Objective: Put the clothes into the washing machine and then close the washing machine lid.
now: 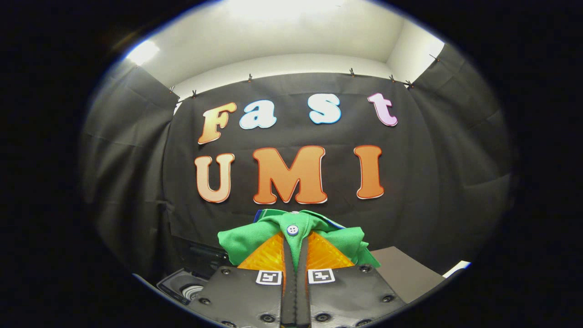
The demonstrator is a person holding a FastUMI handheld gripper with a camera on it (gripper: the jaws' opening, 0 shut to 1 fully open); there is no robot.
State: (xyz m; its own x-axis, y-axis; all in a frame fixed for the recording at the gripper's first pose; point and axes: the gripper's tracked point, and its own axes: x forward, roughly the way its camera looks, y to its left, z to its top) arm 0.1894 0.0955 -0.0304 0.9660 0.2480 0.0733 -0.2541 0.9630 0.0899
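1. My claw point(295, 248), the one w/ two orange see-through fingers point(266, 256), is squeezed nearly all the way in. Both fingers press on a soft green cloth shirt w/ a small pale button point(298, 228).
2. The shirt sits right btwn the fingertips and bunches up over them. It spills out to both sides of the claw, more to the right.
3. The claw is held up high. It looks straight at the black cloth wall point(410, 191), which is well beyond the fingers.
4. Below the claw and to its left I see a dark machine part w/ a round white bit point(184, 284). I think that's the washing machine, but it's too small to be sure. Can't tell if the lid is up.
5. Below and to the right is a flat grey-brown board point(407, 271).
6. How the shirt will act, I think: it's light, floppy and bendy. It won't break. It could slide out if I let go a bit, so I'd keep the squeeze tight.
7. The hold is on a thick bunch near the button, which seems a good spot. Loose ends hang down, so they might catch on the machine's rim when I go in.
8. Shirt's not in the machine yet. Lid step comes after.
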